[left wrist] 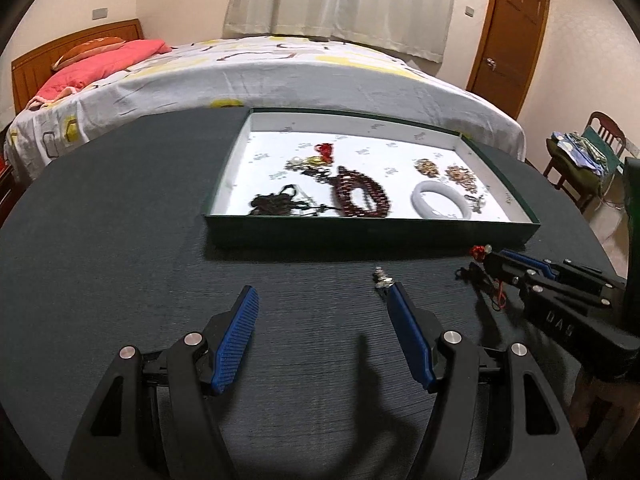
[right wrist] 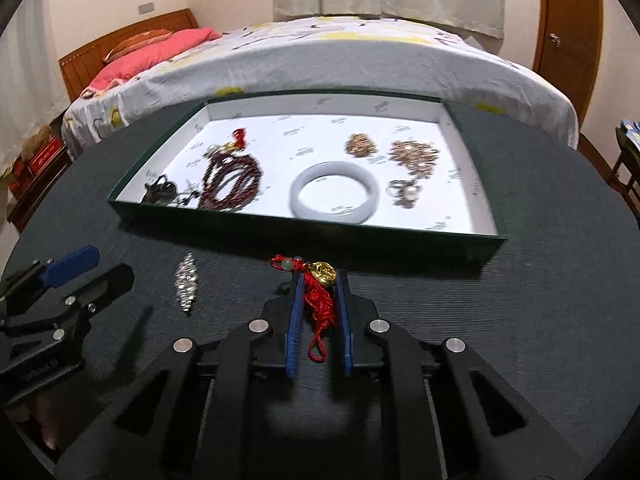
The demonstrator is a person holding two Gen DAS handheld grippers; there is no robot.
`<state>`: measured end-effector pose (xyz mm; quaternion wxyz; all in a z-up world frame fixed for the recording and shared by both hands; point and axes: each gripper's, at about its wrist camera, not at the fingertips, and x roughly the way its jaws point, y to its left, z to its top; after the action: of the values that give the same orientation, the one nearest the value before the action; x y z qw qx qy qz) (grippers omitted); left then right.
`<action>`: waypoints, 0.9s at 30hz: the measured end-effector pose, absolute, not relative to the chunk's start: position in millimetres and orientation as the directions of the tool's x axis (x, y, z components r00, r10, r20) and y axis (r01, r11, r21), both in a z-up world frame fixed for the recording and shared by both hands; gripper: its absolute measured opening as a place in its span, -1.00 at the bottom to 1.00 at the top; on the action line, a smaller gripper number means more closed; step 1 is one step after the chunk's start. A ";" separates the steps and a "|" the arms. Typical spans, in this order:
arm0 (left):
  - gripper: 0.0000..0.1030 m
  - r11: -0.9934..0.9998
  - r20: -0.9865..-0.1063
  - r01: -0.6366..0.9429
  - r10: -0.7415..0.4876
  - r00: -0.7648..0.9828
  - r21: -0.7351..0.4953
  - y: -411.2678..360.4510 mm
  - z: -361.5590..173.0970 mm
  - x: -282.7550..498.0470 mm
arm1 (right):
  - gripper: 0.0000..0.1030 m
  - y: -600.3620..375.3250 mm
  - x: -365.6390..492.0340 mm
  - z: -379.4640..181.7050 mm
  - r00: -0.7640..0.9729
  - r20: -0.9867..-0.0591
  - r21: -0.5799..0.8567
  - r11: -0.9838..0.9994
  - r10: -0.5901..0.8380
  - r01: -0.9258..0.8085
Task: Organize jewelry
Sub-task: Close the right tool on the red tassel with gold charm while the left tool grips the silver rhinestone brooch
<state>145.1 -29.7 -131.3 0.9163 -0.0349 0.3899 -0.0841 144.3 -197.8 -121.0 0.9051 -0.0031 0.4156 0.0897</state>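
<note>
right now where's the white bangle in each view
Left wrist view: the white bangle lies right of centre, in the tray's near right part, right of the dark red beads.
Right wrist view: the white bangle lies mid-frame, by the tray's near wall.
Shared landmark: the dark red beads, just left of it in both.

- Dark round surface (right wrist: 540,320).
- Shallow green tray (right wrist: 304,236) of jewelry toward its far edge.
- Silver trinket (right wrist: 187,286) just before the tray's near wall.
</note>
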 end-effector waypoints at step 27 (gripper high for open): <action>-0.04 0.974 -0.769 0.174 -0.220 0.600 -0.142 -52.1 -147.0 166.3 | -0.69 -236.9 136.6 -115.8 0.663 -0.731 0.124 0.987 0.163 -0.106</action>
<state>166.3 -52.1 -147.0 0.8940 -0.0262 0.4336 -0.1101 136.6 -236.9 -115.8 0.9112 0.0353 0.4037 0.0736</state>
